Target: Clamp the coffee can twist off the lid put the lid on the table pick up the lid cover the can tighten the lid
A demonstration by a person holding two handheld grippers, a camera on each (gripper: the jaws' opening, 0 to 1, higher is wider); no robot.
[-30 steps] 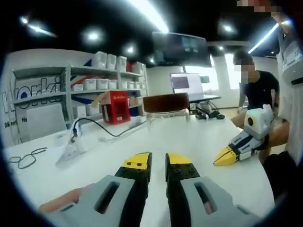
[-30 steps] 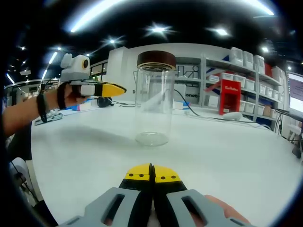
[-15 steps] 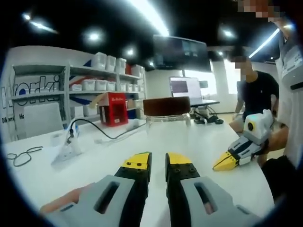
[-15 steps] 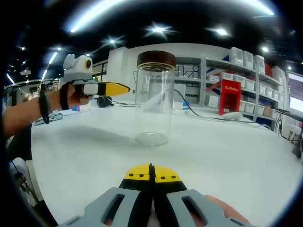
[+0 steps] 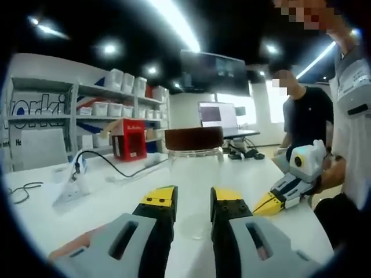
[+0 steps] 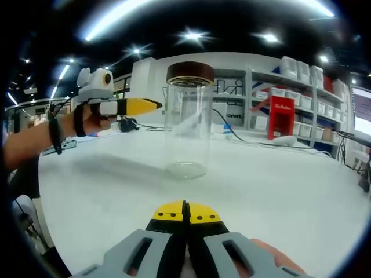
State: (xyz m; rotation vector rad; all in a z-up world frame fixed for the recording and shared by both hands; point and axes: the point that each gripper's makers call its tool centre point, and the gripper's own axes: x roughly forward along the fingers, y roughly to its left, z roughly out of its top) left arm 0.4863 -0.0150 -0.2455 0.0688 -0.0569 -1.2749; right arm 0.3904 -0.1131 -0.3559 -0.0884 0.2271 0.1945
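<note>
Clear glass coffee can (image 6: 186, 127) stands upright on the white bench (image 6: 278, 179), its brown lid (image 6: 190, 72) screwed on. We hold our left tongs (image 5: 193, 204) parted, lined up on the can to clamp it; our right tongs (image 6: 186, 211) wait clenched and empty, well short of the can.

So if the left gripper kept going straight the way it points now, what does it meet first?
Most likely the clear coffee can, standing upright dead ahead between the left gripper's parted jaws; how far off is hard to judge.
</note>
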